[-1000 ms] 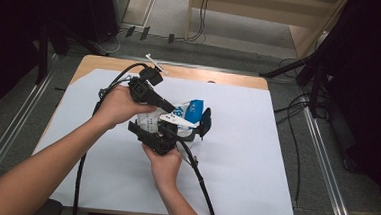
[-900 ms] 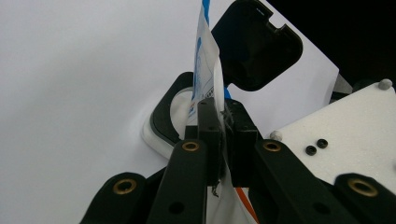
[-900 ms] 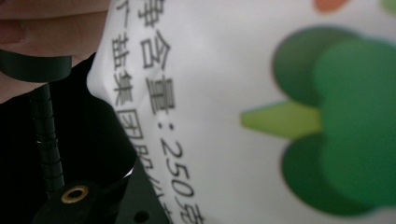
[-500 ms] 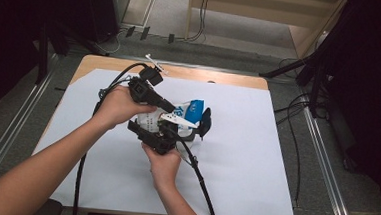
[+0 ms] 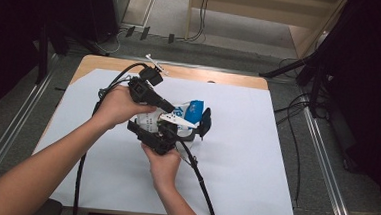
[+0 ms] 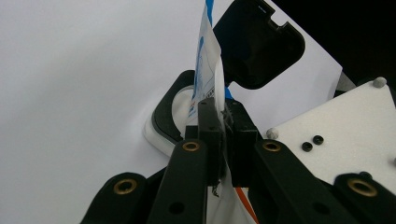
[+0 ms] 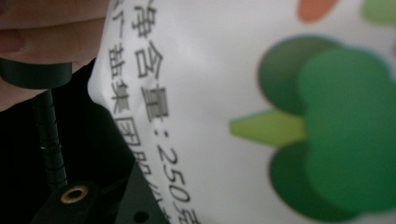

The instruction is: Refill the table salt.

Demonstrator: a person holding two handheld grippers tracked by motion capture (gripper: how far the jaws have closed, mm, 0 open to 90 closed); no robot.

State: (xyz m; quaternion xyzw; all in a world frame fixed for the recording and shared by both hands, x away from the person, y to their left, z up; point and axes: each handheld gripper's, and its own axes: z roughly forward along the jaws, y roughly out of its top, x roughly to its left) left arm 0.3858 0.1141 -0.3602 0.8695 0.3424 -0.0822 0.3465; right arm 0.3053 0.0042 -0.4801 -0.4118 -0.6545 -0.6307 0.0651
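1. Packet [image 5: 188,112]: a white and blue printed bag, held up off the table's white sheet [image 5: 255,156] between the two grippers, near the middle of the table in the high view.

2. Left gripper [image 6: 219,121]: its jaws are clenched on a thin edge of the packet [image 6: 208,70]. The film runs straight out ahead of the jaws, edge-on to them, so the packet's long axis lies along the gripper's own line.

3. Beyond and below those jaws sits a black, white-rimmed container [image 6: 168,116] with its hinged lid [image 6: 257,42] open; it lies just ahead of the jaw tips, under the packet's far end.

4. Right gripper [image 5: 169,134]: it sits just below the left one, tight against the packet. From its own camera the printed face [image 7: 233,116] lies right across the lens, too close to show the jaw tips, so I cannot tell whether it grips the film or merely rests against it.

5. Judgement: the coming move turns on the opposed pull. The left gripper holds one edge and the right is closest to the packet's body, so any tearing or tipping would work across the short gap between them, towards the container in front.
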